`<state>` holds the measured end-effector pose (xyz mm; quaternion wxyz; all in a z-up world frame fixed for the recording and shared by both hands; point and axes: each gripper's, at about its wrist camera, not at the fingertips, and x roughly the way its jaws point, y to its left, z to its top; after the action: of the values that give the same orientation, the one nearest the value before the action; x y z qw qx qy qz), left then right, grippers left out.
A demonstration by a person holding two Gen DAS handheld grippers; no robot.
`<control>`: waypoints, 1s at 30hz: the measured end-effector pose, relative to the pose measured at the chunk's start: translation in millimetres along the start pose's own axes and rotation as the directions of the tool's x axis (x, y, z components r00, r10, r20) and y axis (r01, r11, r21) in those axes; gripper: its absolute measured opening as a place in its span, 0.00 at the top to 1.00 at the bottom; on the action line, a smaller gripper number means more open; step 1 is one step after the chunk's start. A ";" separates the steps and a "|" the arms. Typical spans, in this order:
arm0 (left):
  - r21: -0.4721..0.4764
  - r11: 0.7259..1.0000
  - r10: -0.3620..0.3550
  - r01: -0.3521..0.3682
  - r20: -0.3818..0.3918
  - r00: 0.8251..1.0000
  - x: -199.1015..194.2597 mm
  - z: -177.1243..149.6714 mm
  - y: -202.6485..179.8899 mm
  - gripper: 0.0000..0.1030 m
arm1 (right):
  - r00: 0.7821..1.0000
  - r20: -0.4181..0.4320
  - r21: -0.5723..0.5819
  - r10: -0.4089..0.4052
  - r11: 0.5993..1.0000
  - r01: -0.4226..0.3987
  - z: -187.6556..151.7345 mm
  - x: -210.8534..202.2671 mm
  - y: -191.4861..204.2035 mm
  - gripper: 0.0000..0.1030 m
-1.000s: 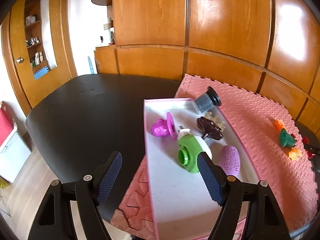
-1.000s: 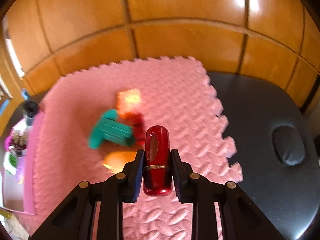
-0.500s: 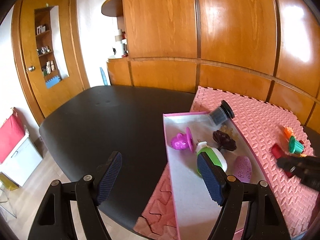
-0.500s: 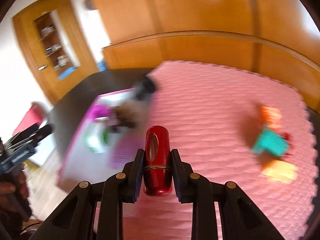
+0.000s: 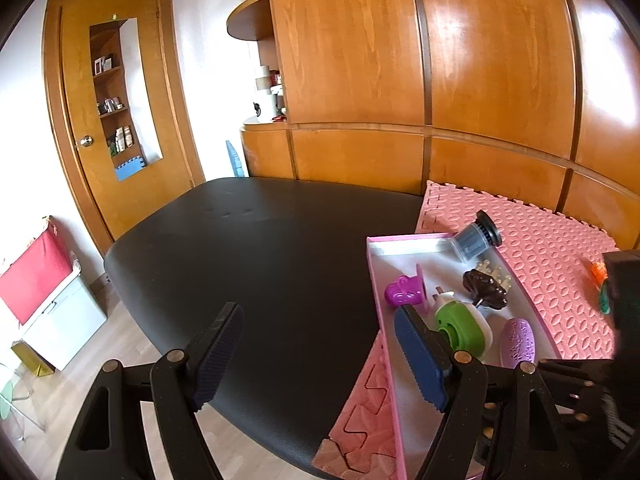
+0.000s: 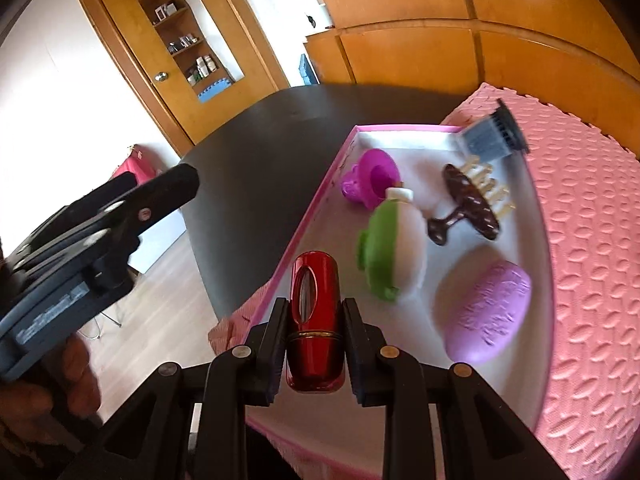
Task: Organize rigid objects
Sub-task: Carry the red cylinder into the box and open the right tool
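While our right gripper (image 6: 314,336) clamps the red lipstick-like tube (image 6: 315,320) above the pink-rimmed tray (image 6: 308,208), our left gripper (image 5: 320,356) stands open, empty; next, we lower onto bare tray floor.

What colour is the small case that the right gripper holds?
Glossy dark red case, with a thin gold band around it; the right wrist view shows it best.

Red lipstick tube (image 6: 315,320) between right gripper (image 6: 315,354) jaws, above pink-rimmed tray (image 6: 304,220).
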<state>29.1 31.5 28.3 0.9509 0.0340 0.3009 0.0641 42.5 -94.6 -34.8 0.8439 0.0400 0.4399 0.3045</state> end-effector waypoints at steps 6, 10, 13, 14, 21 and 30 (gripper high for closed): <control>-0.007 1.000 0.011 -0.011 -0.002 1.000 1.2 -1.2 6.8 0.24 | 0.999 0.008 -0.002 -0.052 0.999 0.052 8.5 27.7 1.6 0.74; -0.015 1.000 0.015 -0.015 -0.006 1.000 2.2 -1.7 11.1 0.24 | 0.999 -0.021 0.029 -0.044 0.999 0.045 10.0 39.0 -2.4 0.73; -0.023 1.000 0.021 -0.021 -0.007 1.000 3.2 -1.6 14.4 0.24 | 0.999 -0.014 0.016 -0.050 0.999 0.050 8.6 37.5 0.7 0.70; -0.024 0.999 0.023 -0.023 -0.008 1.000 3.4 -1.7 14.7 0.24 | 0.999 -0.009 0.014 -0.050 0.999 0.050 7.1 35.4 1.2 0.70; -0.017 1.000 0.019 -0.019 -0.003 1.000 1.7 -4.7 13.2 0.24 | 0.996 0.044 0.011 -0.080 0.997 0.080 1.0 16.1 2.1 0.69; 0.011 1.000 0.009 -0.009 0.014 1.000 -5.8 -3.9 4.2 0.24 | 0.984 0.123 0.041 -0.131 0.991 0.127 -1.0 -13.9 -7.1 0.69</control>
<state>21.7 34.9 28.8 0.9525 0.0412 0.2943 0.0664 39.2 -108.1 -27.8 0.8870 0.0445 0.3929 0.2387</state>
